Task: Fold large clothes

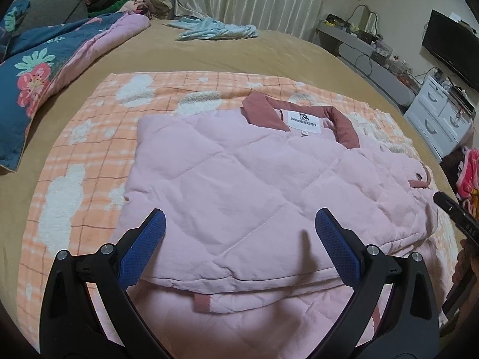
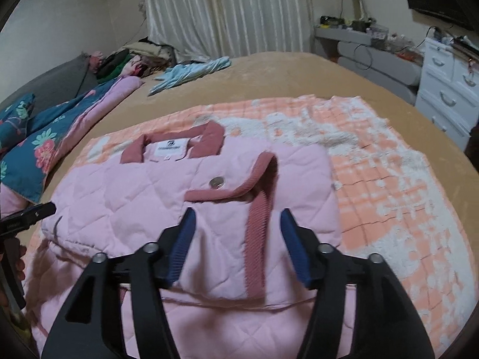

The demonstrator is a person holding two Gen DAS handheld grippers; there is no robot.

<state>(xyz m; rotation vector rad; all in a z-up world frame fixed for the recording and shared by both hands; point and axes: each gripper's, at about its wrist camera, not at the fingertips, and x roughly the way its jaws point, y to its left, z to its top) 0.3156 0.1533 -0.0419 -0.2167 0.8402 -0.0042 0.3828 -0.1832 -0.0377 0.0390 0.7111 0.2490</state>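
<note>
Our pink quilted jacket [image 1: 239, 179] lies mid-frame on the orange checked blanket [image 1: 74, 155]. Both the left gripper [image 1: 239, 248] and right gripper [image 2: 238, 245] hang with jaws apart, gripping nothing. We should pinch the lower hem evenly, then fold toward the collar.

We see a pale pink jacket [image 1: 239, 185] quilted in diamonds, its collar [image 1: 263, 110] and ribbed cuff [image 2: 257, 233] dusty rose, with a white label [image 1: 305, 121] printed in dark letters. Under it lies an orange-and-white checked blanket [image 1: 89, 137] with fluffy white patches, on a tan bed cover [image 1: 269, 51]. At the far left, a navy quilt [image 1: 33, 68] shows pink flowers, teal leaves and a pink lining. The far garment [image 1: 215, 28] is light blue. Our grippers have black arms with blue pads [image 1: 143, 248].
</note>
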